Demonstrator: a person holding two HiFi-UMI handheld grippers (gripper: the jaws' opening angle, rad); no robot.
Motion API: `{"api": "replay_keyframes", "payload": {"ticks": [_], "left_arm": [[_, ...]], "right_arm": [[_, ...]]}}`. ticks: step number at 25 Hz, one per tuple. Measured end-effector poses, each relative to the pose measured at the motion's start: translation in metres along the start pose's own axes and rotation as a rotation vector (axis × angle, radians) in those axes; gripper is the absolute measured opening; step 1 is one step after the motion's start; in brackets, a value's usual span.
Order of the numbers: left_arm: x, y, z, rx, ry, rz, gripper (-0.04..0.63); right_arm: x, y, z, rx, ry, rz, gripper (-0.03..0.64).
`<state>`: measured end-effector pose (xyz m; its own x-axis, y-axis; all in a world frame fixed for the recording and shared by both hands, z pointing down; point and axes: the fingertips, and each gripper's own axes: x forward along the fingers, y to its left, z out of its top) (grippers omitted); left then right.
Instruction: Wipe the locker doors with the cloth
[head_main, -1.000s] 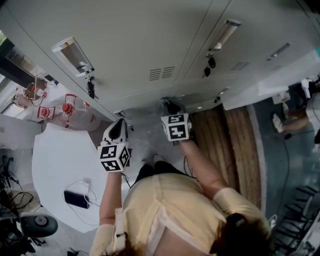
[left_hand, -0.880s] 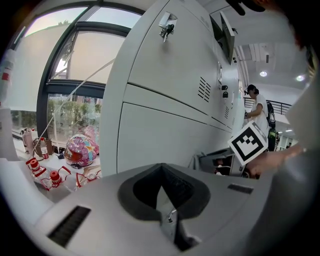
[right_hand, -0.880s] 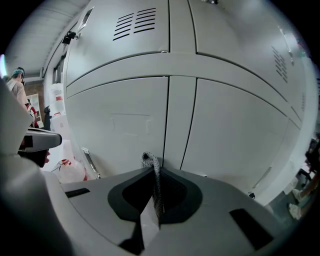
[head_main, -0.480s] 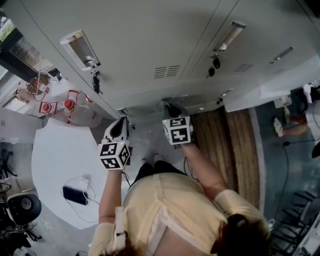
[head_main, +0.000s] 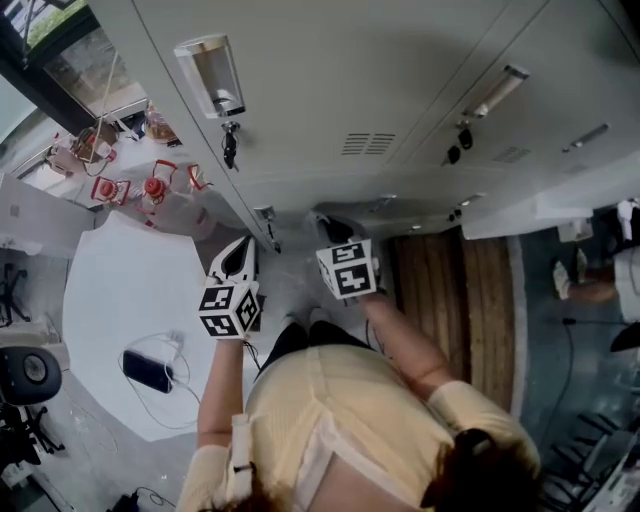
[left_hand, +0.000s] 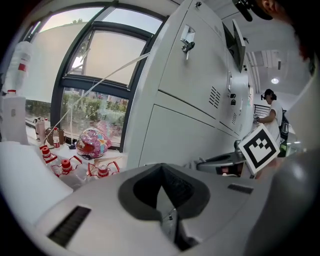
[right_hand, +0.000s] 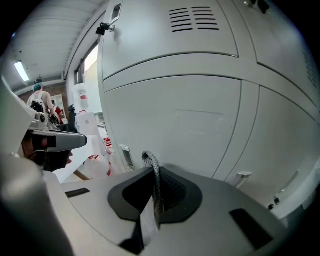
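- Head view: grey locker doors (head_main: 330, 80) across 10 to 2 o'clock, vent slots (head_main: 368, 143) just above centre, keys (head_main: 229, 150) hanging from a lock at 11.
- left gripper (head_main: 242, 246) just left of centre and right gripper (head_main: 328, 222) just right of centre, both aimed at the lower lockers, near each other but apart.
- round white table (head_main: 105, 290) at 8 o'clock, its edge just beside the left gripper; dark phone (head_main: 147, 370) with a cable lying on it.
- water jugs (head_main: 150, 190) with red caps at 10, between table and lockers; office chair (head_main: 27, 372) at the 8 o'clock edge; wooden floor strip (head_main: 450, 300) at 3 to 4; another person (head_main: 600, 292) at far 3.
- Left gripper view: jaws closed together, nothing between them. Lockers from 12 to 3, window (left_hand: 95, 75) at 10, colourful helmet (left_hand: 92, 142) on the sill at 9, red-capped jugs just below it, white bottle (left_hand: 20, 55) at the 10 o'clock edge. Marker cube of the right gripper at 3, a person far behind it.
- Right gripper view: jaws clamped on the grey cloth (right_hand: 154, 180), a loop of it poking up past the jaw tips at centre, close to a lower locker door; contact with the door not clear. Door panels filling 12 to 4, vent slots at 12, left gripper at 9, jugs and table edge at 8 crowding the left side, a person at far 10.
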<state>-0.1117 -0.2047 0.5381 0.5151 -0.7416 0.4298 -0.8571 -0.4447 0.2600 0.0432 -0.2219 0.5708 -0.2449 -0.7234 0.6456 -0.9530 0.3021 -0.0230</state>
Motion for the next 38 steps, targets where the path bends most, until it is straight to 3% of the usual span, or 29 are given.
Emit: {"api": "replay_keyframes", "payload": {"ticks": [16,25,38], "left_arm": [[-0.027,0.04,-0.026,-0.027,-0.024,0.133,-0.008],[-0.024,0.049,-0.031,-0.027,-0.036,0.162,-0.008],[-0.005,0.041,-0.039,-0.017,0.003,0.126,-0.008]], "right_arm": [[0.054,0.072,0.0,-0.124,0.03,0.155,0.017],[0.084,0.07,-0.017,-0.124,0.051,0.131,0.017],[0.083,0.032,-0.024,-0.083,0.038,0.049,0.017]]}}
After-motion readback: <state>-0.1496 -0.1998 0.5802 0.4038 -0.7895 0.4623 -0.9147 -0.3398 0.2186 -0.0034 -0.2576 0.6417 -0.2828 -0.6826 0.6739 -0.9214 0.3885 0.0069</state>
